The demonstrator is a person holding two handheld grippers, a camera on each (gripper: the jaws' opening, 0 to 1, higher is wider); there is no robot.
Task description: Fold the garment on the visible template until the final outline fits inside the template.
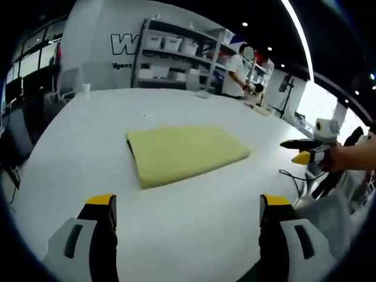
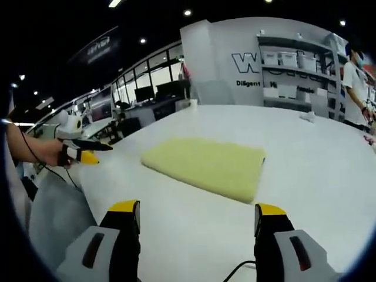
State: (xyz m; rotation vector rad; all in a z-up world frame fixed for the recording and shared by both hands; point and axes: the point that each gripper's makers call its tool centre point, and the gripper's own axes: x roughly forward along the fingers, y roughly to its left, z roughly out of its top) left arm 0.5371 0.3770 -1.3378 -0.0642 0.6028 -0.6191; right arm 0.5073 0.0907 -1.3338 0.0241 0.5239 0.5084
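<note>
- My surface (image 1: 194,235) is white and wide.
- A folded yellow cloth (image 1: 185,153) lies flat near its middle.
- A small cup (image 1: 86,89) stands at its far edge.

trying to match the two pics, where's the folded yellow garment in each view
Left gripper view: the folded yellow garment lies mid-picture on the white table, above the two jaws.
Right gripper view: the garment lies centre, slightly right, above the jaws.
Shared landmark: the shelving rack beside the wall lettering.

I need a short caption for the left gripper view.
Folded yellow garment on white table, left gripper open before it.
</note>
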